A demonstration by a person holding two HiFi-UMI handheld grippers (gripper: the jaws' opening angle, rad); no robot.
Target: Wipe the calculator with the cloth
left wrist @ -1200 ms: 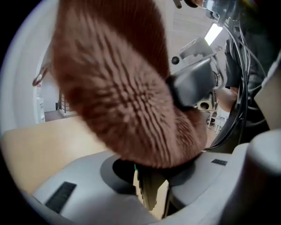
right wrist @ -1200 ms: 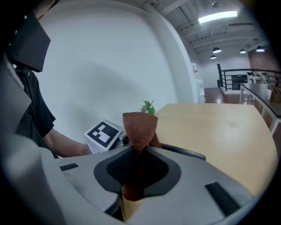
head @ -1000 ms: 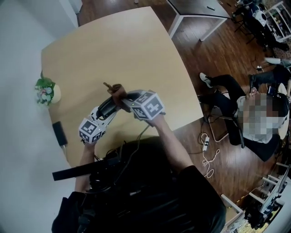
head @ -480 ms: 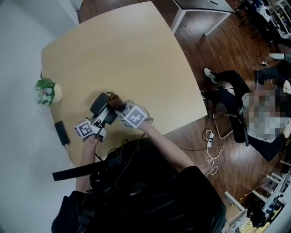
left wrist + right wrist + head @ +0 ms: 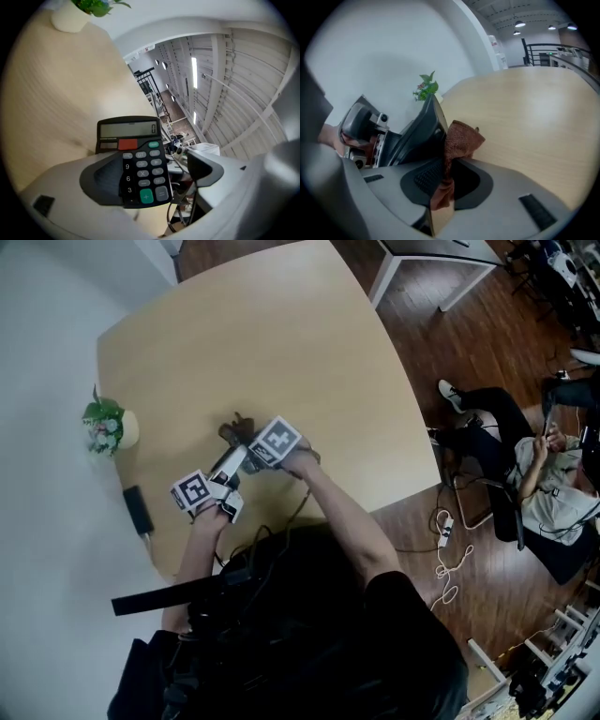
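The black calculator [image 5: 138, 165] sits between the jaws of my left gripper [image 5: 154, 174], which have just been opening. Its keys and display face the camera. It leans on the left pad [image 5: 101, 180], and a gap separates it from the right finger [image 5: 202, 168]. In the head view the left gripper [image 5: 223, 472] is low over the table [image 5: 281, 343] near its front left. My right gripper [image 5: 444, 182] is shut on a brown cloth [image 5: 459, 139]. The cloth's free end touches the calculator's dark tilted body [image 5: 423, 133]. In the head view the cloth [image 5: 234, 430] pokes out ahead of the right gripper [image 5: 247, 441].
A small potted plant [image 5: 109, 426] stands at the table's left edge, and a flat black object [image 5: 138, 510] lies nearer along that edge. A person sits in a chair [image 5: 548, 474] on the wooden floor to the right. Cables [image 5: 448, 559] lie by the table's corner.
Both grippers have come down toward the table's front left. The left gripper has rolled over with the calculator and its jaws have spread. The cloth stays pinched in the right gripper.
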